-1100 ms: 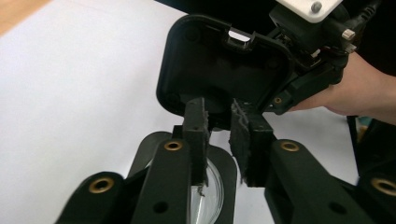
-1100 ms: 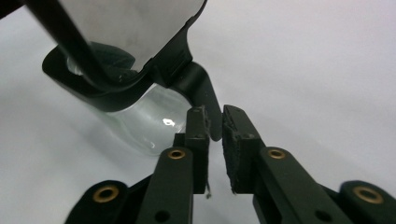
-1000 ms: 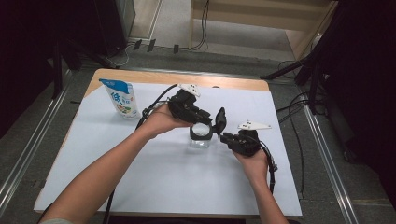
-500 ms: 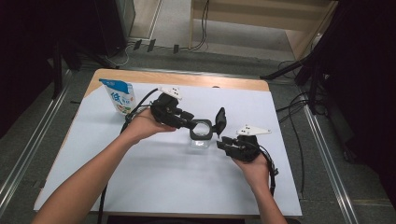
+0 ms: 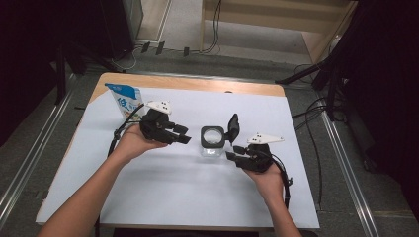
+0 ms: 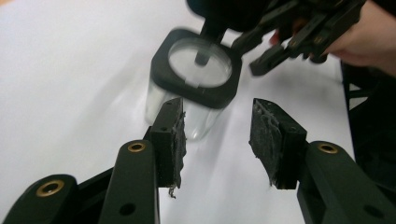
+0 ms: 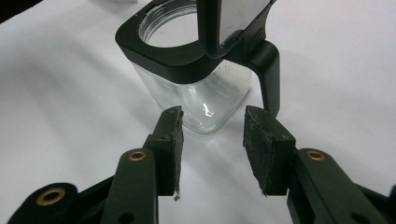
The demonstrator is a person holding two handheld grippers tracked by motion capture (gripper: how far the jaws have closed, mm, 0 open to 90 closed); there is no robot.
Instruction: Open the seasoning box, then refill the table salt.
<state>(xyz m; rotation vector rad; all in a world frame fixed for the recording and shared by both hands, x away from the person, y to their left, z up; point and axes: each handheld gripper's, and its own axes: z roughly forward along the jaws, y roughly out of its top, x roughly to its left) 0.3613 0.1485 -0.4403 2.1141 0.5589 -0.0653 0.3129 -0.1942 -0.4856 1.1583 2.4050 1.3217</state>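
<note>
While the jar [image 5: 213, 142] stands upright near the middle of the table [image 5: 163, 192], slightly toward the right edge, the high view shows its black hinged lid [image 5: 232, 128] raised on the far right side. The left gripper [image 5: 184, 136] lies just left of the jar, apart from it; the right gripper [image 5: 233, 152] lies just right of it. A blue-and-white pouch [image 5: 124, 100] stands near the far left corner.

In the left gripper view, the jaws are released and empty, having just opened; the jar [image 6: 194, 88] stands beyond the pads [image 6: 173, 135].

In the right gripper view, the jaws are likewise released, having just been opening, with nothing between them. The jar [image 7: 196, 88] stands just ahead.
</note>
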